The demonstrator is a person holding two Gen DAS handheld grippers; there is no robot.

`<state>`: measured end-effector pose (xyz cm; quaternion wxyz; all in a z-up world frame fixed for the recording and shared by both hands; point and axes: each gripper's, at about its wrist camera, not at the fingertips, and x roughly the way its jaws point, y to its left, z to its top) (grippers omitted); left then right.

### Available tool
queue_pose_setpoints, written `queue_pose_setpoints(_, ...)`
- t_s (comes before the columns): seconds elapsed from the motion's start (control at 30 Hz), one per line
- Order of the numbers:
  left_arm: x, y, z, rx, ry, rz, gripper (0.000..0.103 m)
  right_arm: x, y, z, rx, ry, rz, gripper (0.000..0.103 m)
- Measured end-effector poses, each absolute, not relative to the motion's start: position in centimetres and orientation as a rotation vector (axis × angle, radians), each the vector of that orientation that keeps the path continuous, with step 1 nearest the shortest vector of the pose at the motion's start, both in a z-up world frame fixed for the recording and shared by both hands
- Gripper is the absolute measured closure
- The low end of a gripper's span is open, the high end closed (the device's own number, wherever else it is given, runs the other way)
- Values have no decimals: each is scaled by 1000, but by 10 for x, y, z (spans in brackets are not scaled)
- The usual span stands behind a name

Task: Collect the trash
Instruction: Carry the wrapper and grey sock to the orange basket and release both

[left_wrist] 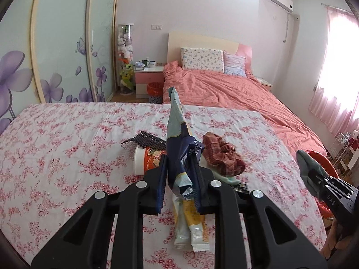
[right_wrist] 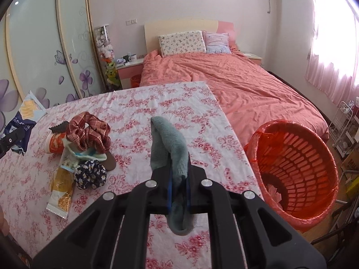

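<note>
The left tongs (left_wrist: pixel 179 168) pinch a crumpled snack wrapper (left_wrist: pixel 179 139) and the right tongs (right_wrist: pixel 179 179) clamp a grey-green cloth (right_wrist: pixel 170 148), which might not be trash and could wrongly land in the orange bin (right_wrist: pixel 291 168) at the right.

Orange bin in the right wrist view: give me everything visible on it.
The orange bin is a round plastic wastebasket with slotted, lattice-like walls and a thin orange bag liner bunched over its rim. It leans, mouth tipped toward the camera, beside the right edge of the floral-sheeted surface and below the level of its top. A few pale scraps lie at its bottom. What props it is not visible. No hand-held gripper touches it.
</note>
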<state>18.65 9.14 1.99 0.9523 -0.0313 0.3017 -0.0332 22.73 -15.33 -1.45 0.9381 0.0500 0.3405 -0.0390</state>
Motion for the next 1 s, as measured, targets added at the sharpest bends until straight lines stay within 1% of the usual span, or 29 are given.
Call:
queue_pose_setpoints(0.47, 166, 26, 40, -41, 567, -227, 82, 189, -207, 14, 183, 593, -143, 93)
queue_pose_setpoints(1.0, 165, -81, 27, -12, 594, -471, 82, 150, -285, 23, 243, 493, -293, 93)
